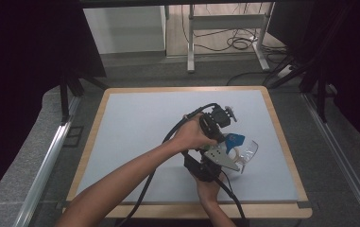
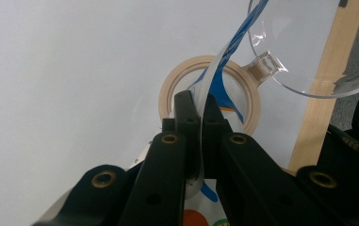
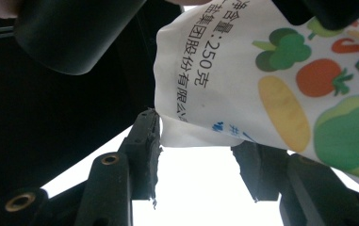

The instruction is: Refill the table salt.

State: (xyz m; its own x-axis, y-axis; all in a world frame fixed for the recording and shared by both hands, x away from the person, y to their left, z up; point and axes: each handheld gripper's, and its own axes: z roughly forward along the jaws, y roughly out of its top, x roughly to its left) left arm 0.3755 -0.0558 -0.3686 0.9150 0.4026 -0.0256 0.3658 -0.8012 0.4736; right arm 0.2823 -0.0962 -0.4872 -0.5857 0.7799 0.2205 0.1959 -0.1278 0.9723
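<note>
Two grippers meet over the right-centre of the pale grey table (image 1: pixel 135 123) in the high view, both hands close together there. Table: wooden rim, grey mat, largest item in frame. Left gripper (image 1: pixel 220 120) sits just above centre-right, forearm entering from the lower left; right gripper (image 1: pixel 215 163) sits directly below it, hand entering from the bottom edge, grey three-cornered plate on top. Between them: a printed plastic bag (image 1: pixel 234 140), white and blue, held above the table, and a clear plastic bowl (image 1: pixel 249 150) just right of the grippers. In the left gripper view, the left gripper (image 2: pixel 199 106) has its jaws fully closed on a thin edge of the bag (image 2: pixel 224 56), which runs up toward the upper right of the frame; the clear bowl (image 2: pixel 304 42) fills the upper right corner, and a roll of tan tape (image 2: pixel 167 92) lies flat on the mat behind the jaws, centre frame. In the right gripper view, the right gripper (image 3: pixel 198 150) stands about half open, its pads on either side of the bag's lower corner (image 3: pixel 243 84); left pad touches the bag's edge, right pad sits under it. Whether it pinches firmly: cannot tell.
</note>
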